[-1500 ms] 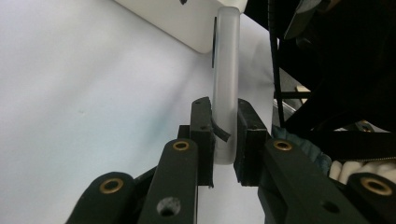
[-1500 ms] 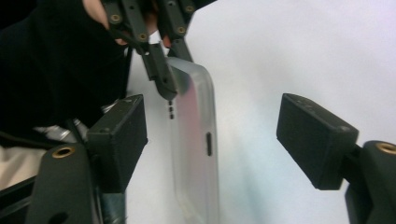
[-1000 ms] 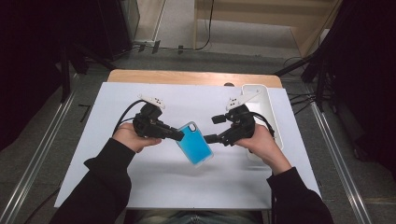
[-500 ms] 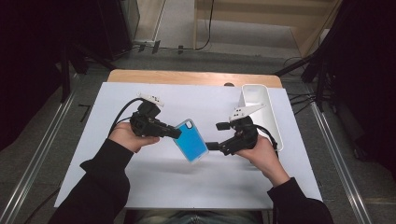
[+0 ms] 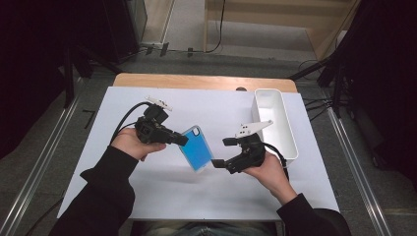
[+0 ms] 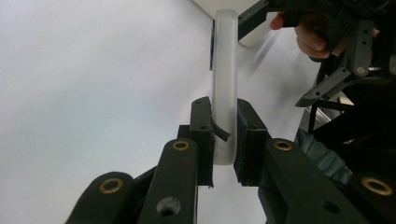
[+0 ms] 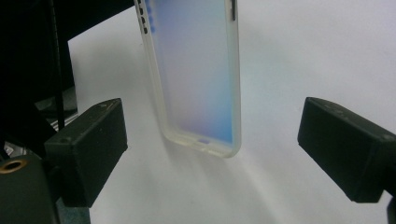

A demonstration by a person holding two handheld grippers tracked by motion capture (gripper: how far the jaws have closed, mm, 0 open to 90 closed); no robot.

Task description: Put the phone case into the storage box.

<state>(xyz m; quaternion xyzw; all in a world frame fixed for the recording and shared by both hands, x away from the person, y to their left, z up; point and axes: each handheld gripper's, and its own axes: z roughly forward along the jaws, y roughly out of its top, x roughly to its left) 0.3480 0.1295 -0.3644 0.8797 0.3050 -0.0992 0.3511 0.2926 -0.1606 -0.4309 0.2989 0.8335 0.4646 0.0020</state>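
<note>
**Blue phone case being held up between two claws**

A blue, translucent-rimmed soft plastic phone case [image 5: 196,148] is being gripped by the left claw [image 5: 180,140], whose jaws are clenched on one short end of the case, as is seen in the left gripper view, where the case's frosted edge [image 6: 225,93] is being pinched between the two black pads. The case is being held clear of the white sheet-covered counter [image 5: 162,191], tilted, and is extending away from the left claw's tips toward the right claw [image 5: 219,152].

The right claw is being held released, its jaws standing wide apart. In the right gripper view the far end of the case [image 7: 196,84] is being shown ahead of this claw, in line with the gap between the pads [image 7: 88,149] but beyond them, so that neither pad is touching it. From above, the lower jaw tip is lying just beside the case's near corner.

A white, oblong plastic bin [image 5: 275,123] is standing on the counter behind the right claw, just beside it and on the side away from the case.
</note>
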